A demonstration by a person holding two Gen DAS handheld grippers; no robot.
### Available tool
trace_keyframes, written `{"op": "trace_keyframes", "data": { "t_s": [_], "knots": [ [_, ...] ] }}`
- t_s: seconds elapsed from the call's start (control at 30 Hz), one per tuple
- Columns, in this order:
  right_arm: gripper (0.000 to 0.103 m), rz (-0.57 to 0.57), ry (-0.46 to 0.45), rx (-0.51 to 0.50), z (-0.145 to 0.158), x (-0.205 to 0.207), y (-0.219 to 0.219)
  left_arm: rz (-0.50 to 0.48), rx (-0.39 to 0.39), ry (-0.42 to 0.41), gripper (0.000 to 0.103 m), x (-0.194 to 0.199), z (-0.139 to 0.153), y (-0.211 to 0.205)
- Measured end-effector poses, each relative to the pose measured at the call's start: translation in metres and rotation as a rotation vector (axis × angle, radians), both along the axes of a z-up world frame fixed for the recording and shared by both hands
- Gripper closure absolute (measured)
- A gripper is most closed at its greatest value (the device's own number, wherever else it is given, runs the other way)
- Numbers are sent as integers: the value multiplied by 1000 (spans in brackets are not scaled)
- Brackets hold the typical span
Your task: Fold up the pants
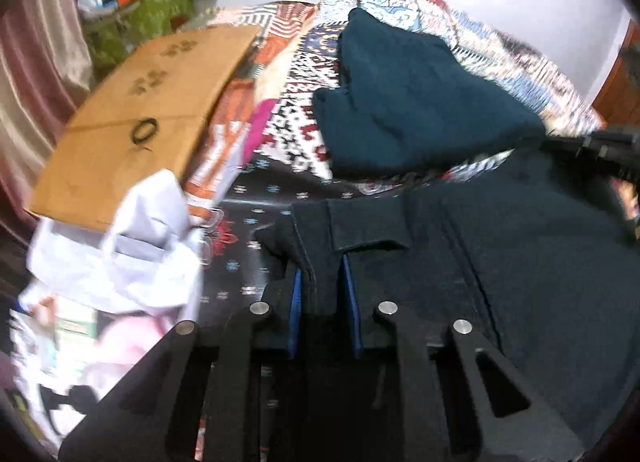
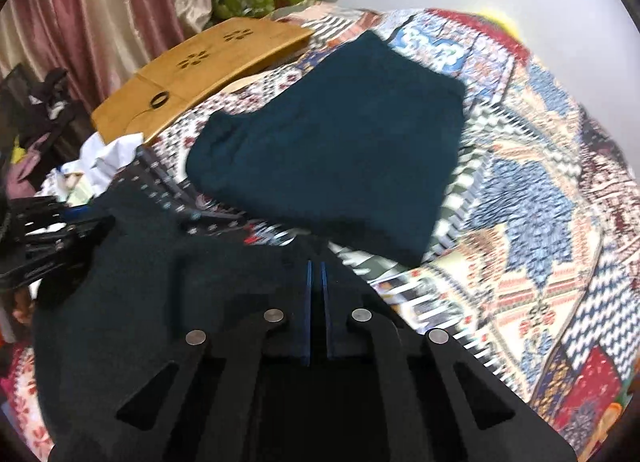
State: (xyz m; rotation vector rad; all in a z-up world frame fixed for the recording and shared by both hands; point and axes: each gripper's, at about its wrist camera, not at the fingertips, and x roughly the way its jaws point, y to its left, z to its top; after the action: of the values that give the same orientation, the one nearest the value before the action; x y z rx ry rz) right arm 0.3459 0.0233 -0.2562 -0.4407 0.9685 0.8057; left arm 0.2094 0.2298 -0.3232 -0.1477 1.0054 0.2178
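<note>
Pants: dark navy, near black, heavy cloth like denim. Pale stitching along a seam and a flat stitched flap, pocket or waistband, near the left gripper. Surface lies mostly flat with soft ridges; the edge at the left gripper is lifted into a small fold.
Where the pants lie: on a patterned bedspread, at its near edge, directly under both grippers. In the right wrist view the same cloth fills the lower left.
Left gripper: blue pads pinching a fold of the pants edge; cloth fills the gap between them.
Right gripper: blue pads pressed nearly together, a thin slit between them, at the far edge of the pants. Whether any cloth is caught in the slit I cannot tell.
Second garment: dark teal, already folded to a rough rectangle, lying on the bedspread beyond the pants, apart from them.
Wooden board: tan, flower-shaped cut-outs and a black ring, at the far left of the bed.
White cloth: crumpled, beside the board's near end.
Curtain: pink and cream, behind the board.
Picture quality: both views smeared by motion; fine detail of the weave unreadable.
</note>
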Motion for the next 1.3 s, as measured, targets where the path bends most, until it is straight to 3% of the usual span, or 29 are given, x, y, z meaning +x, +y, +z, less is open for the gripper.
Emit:
{"op": "trace_keyframes", "data": {
  "t_s": [0.13,0.23,0.33,0.4,0.47,0.53,0.73,0.83,0.93,1.03,1.17,1.3],
  "knots": [
    [103,-107,-75,-78,-2,18,-8,-7,25,35,76,3,-1,0],
    [99,-143,53,-24,10,28,-31,-3,-25,52,74,3,7,6],
    [97,-142,42,0,37,15,-55,27,-40,48,71,-7,25,12],
    [89,-128,20,12,58,-1,-70,33,-54,33,63,-20,41,12],
    [68,-115,-5,47,78,-20,-87,37,-64,12,47,-34,53,9],
    [58,-100,-37,80,91,-39,-99,37,-59,-14,32,-52,65,2],
    [50,-80,-78,147,108,-91,-129,-3,-20,-13,21,-94,76,-24],
    [50,-88,-79,148,97,-110,-139,19,-119,7,21,-105,65,-22],
    [50,-97,-85,125,81,-126,-151,109,-174,-4,21,-112,53,-19],
    [50,-131,-26,122,60,-136,-164,146,-302,27,21,-107,37,-14],
    [50,-161,37,119,41,-144,-174,174,-302,85,24,-97,19,-18],
    [50,-146,41,140,42,-157,-177,157,-341,135,36,-92,0,-27]
  ]
}}
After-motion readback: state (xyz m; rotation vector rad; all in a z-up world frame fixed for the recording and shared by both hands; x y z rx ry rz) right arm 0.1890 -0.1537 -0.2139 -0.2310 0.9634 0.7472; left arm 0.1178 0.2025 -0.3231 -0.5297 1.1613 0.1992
